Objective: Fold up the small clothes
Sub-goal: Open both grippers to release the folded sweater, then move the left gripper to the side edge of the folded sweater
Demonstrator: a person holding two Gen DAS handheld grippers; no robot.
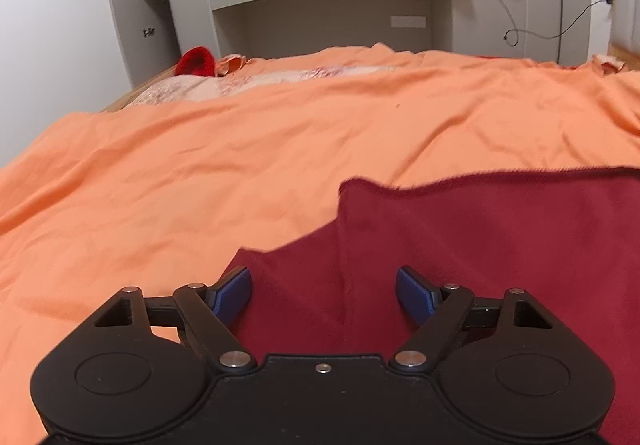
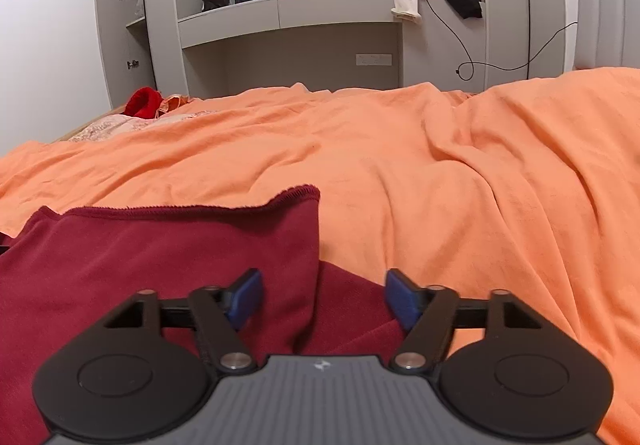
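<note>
Both hand-held grippers released over a folded dark red fleece cloth on the bed

The dark red fleece cloth (image 1: 480,245) lies on the orange bed sheet (image 1: 280,149), one layer folded over another, its stitched corner toward 12 o'clock in the right view. The left hand-held gripper (image 1: 324,295) and the right hand-held gripper (image 2: 322,295) stand wide apart, blue pads (image 1: 236,291) clear of the fabric, probably so the fold can settle flat. A bright red knitted item (image 1: 195,62) rests at 11 o'clock.
</note>
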